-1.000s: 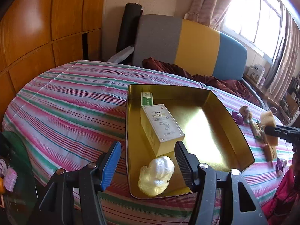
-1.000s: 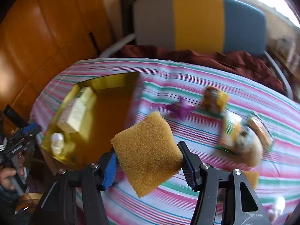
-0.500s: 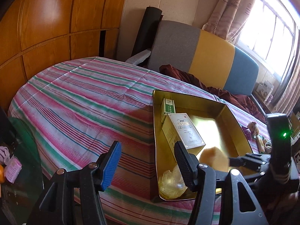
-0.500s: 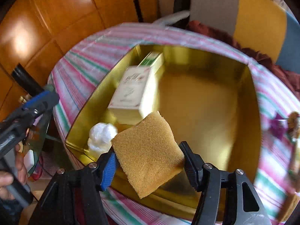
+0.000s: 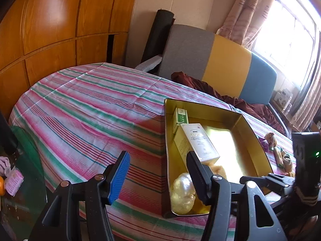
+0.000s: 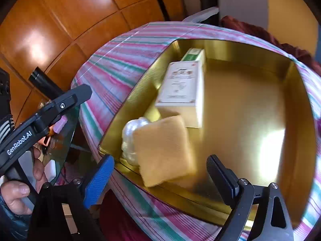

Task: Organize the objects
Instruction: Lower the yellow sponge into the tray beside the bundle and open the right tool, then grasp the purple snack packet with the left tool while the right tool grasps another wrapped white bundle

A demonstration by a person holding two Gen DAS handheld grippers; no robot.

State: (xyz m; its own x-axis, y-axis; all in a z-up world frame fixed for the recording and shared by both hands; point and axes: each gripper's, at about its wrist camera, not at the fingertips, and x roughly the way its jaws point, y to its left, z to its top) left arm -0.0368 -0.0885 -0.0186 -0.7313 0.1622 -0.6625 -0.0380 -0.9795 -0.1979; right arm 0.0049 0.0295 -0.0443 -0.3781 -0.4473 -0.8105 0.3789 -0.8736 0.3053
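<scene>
Your right gripper [image 6: 158, 178] has just been opening; the square yellow foam sponge [image 6: 163, 150] sits free between its jaws, probably still dropping, inside the gold metal tray [image 6: 250, 50], beside the white carton [image 6: 180, 88]. Your left gripper [image 5: 158, 172] hovers open and empty, farther off.

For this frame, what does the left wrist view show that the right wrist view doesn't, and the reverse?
Only the left wrist view: the window, the leftover small items on the striped cloth beyond the tray, and the open left hand-held gripper.

Only the right wrist view: the whole sponge lying released in the tray, between the jaws of the right hand-held gripper, which have just been opening; also a hand.

Both: gold tray, white box, green box, plastic wad.
</scene>
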